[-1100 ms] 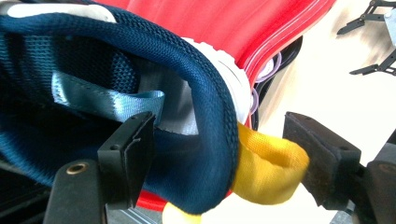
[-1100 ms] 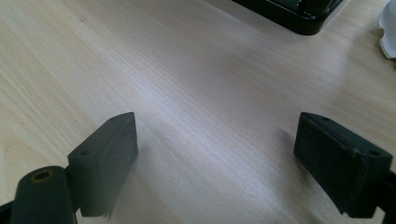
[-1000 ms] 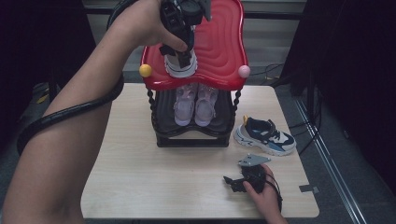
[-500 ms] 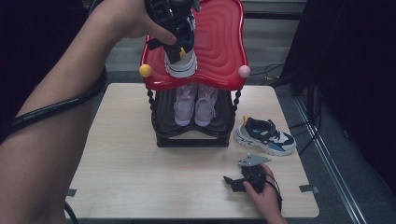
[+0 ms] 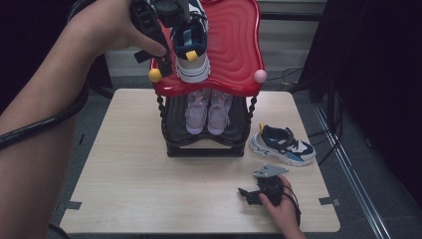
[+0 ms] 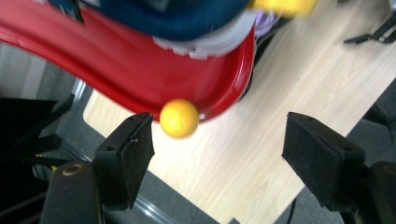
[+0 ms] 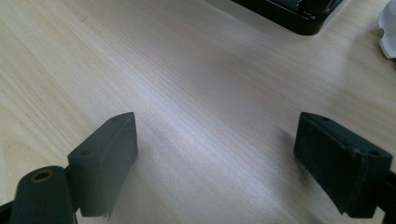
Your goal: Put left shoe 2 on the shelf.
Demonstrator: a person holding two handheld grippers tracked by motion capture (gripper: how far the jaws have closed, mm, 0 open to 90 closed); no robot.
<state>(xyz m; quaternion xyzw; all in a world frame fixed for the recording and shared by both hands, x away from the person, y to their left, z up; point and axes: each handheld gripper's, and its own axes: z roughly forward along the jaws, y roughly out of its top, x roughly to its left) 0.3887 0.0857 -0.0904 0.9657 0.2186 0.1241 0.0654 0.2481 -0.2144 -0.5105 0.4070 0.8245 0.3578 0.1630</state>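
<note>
Left gripper (image 5: pixel 166 37) jaws released, nothing gripped, just beside navy sneaker (image 5: pixel 190 47) sitting on red top shelf (image 5: pixel 234 45) of rack; yellow knob (image 6: pixel 179 118) between its jaws, untouched. Right gripper (image 5: pixel 256 195) spread wide, empty, low over table (image 5: pixel 134 184)

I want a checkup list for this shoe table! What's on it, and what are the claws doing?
Surface: pale wood table, tape bits at its corners.
Job's things: blue shoe on the rack's red top shelf; pink pair on the lower shelf; matching blue shoe on the table.
Clutter: nothing seen.
Claws: left claw open beside the shelf's yellow knob; right claw open, low over the table.
Cables: black cable along the left arm.
Surroundings: dark curtains, grey floor.
</note>
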